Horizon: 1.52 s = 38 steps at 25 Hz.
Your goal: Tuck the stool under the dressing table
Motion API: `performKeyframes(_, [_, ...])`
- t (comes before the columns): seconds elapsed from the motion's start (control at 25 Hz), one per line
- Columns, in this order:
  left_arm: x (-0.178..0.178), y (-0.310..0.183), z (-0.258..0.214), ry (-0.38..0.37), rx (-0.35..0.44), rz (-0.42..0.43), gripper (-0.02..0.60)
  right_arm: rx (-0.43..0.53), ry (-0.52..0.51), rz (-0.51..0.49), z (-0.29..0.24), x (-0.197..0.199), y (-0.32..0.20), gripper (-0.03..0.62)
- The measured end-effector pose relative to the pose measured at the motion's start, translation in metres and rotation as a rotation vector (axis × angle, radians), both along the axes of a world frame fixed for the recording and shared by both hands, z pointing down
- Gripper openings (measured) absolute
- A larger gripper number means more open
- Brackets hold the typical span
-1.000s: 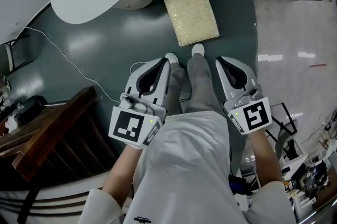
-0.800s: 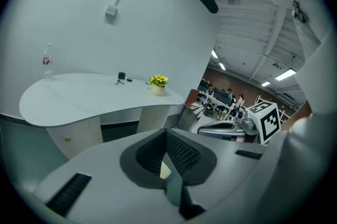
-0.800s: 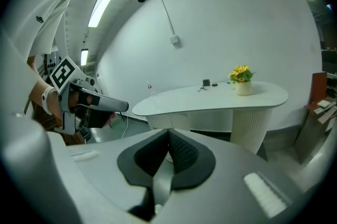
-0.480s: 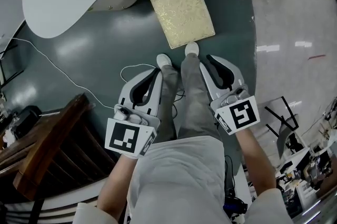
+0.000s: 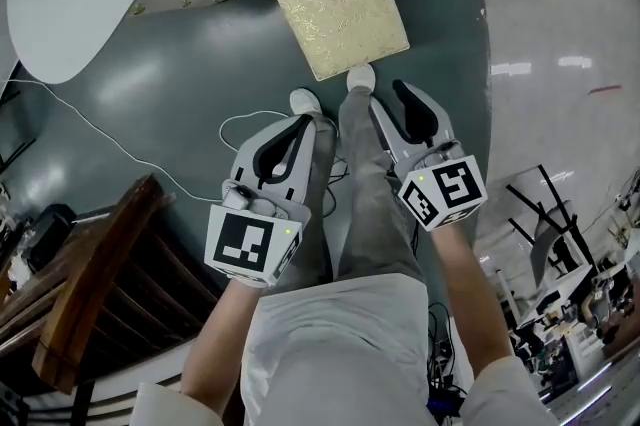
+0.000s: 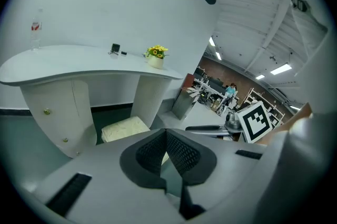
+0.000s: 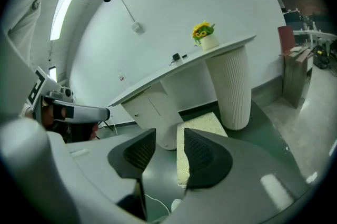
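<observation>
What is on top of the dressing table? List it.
On the dressing table: a pot of yellow flowers, small dark items, a clear bottle at one end. The top shows nearly edge-on; anything flat farther back is hidden.

Your right gripper (image 7: 169, 140) has its jaws opening, with nothing between the pads. Through the gap you see the cream-cushioned stool (image 7: 202, 124) on the dark floor, just in front of the dressing table (image 7: 152, 107) and near its ribbed pedestal (image 7: 234, 86). A pot of yellow flowers (image 7: 204, 34) sits on top. The small dark items beside it are possibly gadgets.
</observation>
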State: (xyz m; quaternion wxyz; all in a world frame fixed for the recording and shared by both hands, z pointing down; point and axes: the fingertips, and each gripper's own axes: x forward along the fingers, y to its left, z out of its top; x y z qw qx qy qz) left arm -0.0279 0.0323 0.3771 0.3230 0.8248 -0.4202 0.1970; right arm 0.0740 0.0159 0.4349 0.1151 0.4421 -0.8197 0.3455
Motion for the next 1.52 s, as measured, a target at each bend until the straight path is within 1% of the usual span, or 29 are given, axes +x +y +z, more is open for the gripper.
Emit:
performKeyframes(0.16, [0.001, 0.001, 0.026, -0.015, -0.019, -0.003, 0.009, -0.063, -0.056, 0.064, 0.034, 0.001, -0.001, 0.196])
performKeyframes(0.24, [0.000, 0.002, 0.038, -0.019, -0.029, -0.007, 0.009, -0.094, -0.069, 0.089, 0.052, 0.000, 0.000, 0.217])
performKeyframes(0.36, [0.000, 0.003, 0.053, -0.018, -0.054, -0.026, 0.009, -0.141, -0.067, 0.091, 0.079, -0.003, 0.004, 0.240])
performKeyframes(0.44, [0.000, 0.006, 0.064, -0.010, -0.078, -0.041, 0.009, -0.169, -0.075, 0.089, 0.096, -0.005, 0.008, 0.241])
performKeyframes(0.72, [-0.001, 0.010, 0.104, -0.027, -0.130, -0.043, 0.009, -0.261, -0.091, 0.150, 0.158, -0.006, 0.017, 0.268])
performKeyframes(0.88, [0.000, 0.015, 0.123, -0.024, -0.169, -0.067, 0.009, -0.305, -0.111, 0.181, 0.182, -0.007, 0.023, 0.293])
performKeyframes(1.0, [0.000, 0.017, 0.139, -0.023, -0.191, -0.085, 0.009, -0.333, -0.134, 0.234, 0.202, -0.004, 0.024, 0.305])
performKeyframes(1.32, [-0.005, 0.018, 0.159, -0.032, -0.226, -0.087, 0.009, -0.410, -0.193, 0.369, 0.234, -0.001, 0.019, 0.338])
performKeyframes(1.44, [-0.006, 0.018, 0.169, -0.041, -0.238, -0.087, 0.009, -0.443, -0.211, 0.407, 0.249, 0.000, 0.019, 0.366])
performKeyframes(1.52, [-0.006, 0.020, 0.172, -0.050, -0.242, -0.079, 0.009, -0.461, -0.224, 0.439, 0.257, 0.002, 0.020, 0.402])
